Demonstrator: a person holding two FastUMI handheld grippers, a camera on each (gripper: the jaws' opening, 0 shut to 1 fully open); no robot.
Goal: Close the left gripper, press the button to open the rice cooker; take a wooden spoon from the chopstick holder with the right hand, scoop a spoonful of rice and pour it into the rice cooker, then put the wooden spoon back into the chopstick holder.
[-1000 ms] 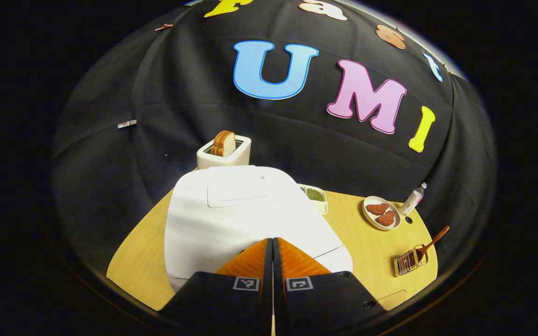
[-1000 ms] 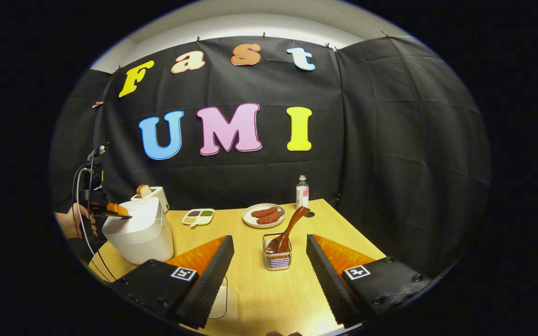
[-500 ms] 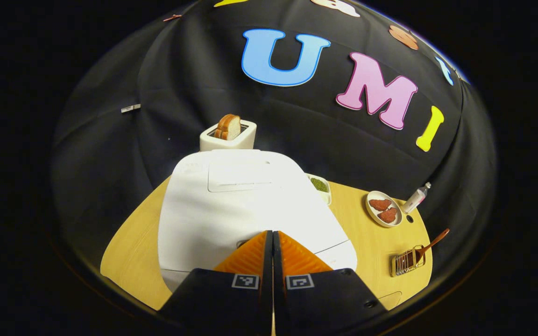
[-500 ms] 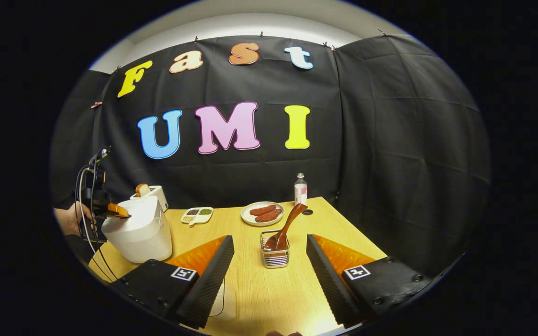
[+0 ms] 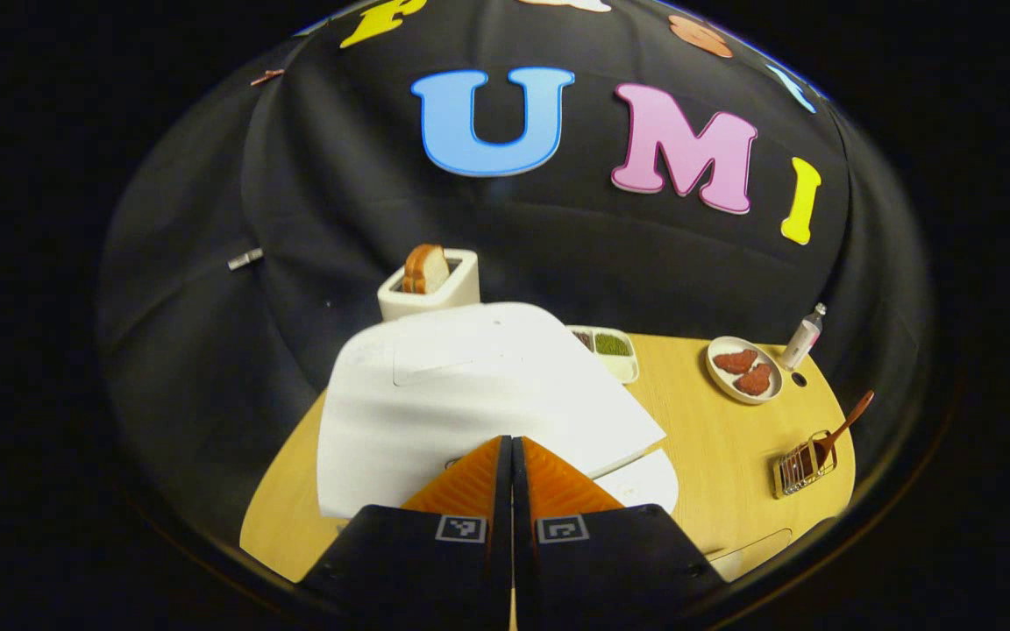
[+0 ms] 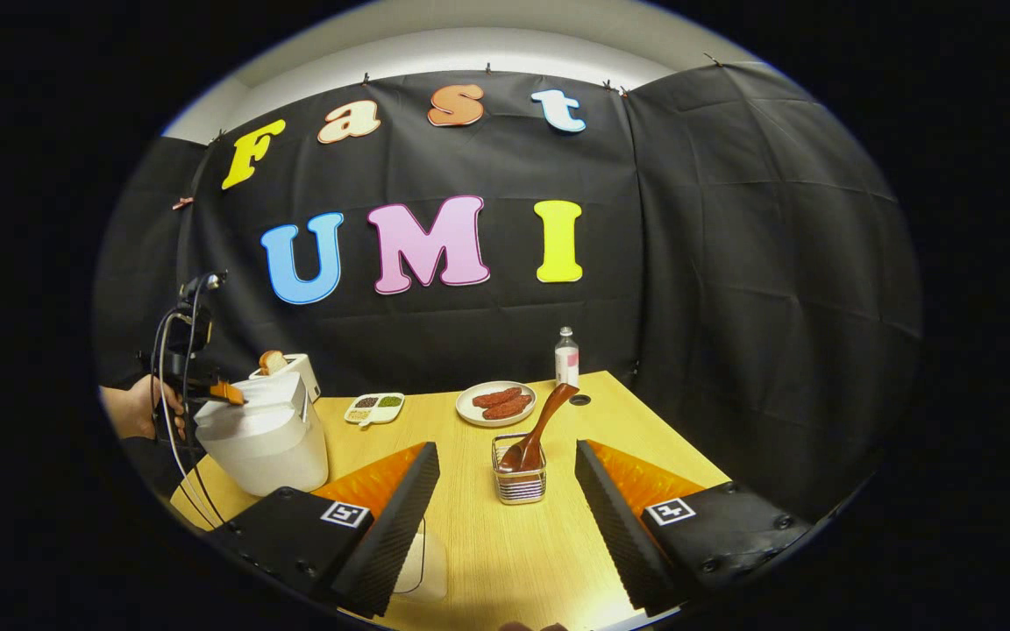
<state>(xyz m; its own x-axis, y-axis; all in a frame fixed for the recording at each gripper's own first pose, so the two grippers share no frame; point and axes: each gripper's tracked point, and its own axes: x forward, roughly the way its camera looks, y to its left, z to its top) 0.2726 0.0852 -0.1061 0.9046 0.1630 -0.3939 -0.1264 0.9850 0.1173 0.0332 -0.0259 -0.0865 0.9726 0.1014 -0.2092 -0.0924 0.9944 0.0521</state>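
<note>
Your left gripper (image 5: 511,451) has its two fingers pressed flat together, with nothing between them. It sits at the front edge of the white rice cooker (image 5: 470,394), right at the lid. The lid is lifted a little at the front, and you can see a thin gap under it on the right side. In the right gripper view, your hand (image 6: 132,410) holds that left gripper (image 6: 226,392) at the top front of the rice cooker (image 6: 264,434), and the lid there looks tipped up a bit too.

Your right gripper (image 6: 507,478) has its fingers spread wide apart and holds nothing. It hangs above the yellow wooden table (image 6: 505,561). Straight ahead, between its two fingers, stands the wire chopstick holder (image 6: 520,482). The wooden spoon (image 6: 540,429) stands in the holder, bowl down, and its handle leans up and to the right. The gripper is not touching the spoon or the holder.

Behind the holder sits a white plate (image 6: 496,404) with reddish pieces of food on it. A small bottle (image 6: 566,356) stands just beside the plate, near the black wall. A little tray (image 6: 373,407) with green and dark grains in it lies between the plate and the rice cooker. A white toaster (image 5: 429,285) with a slice of bread in it stands behind the rice cooker.
</note>
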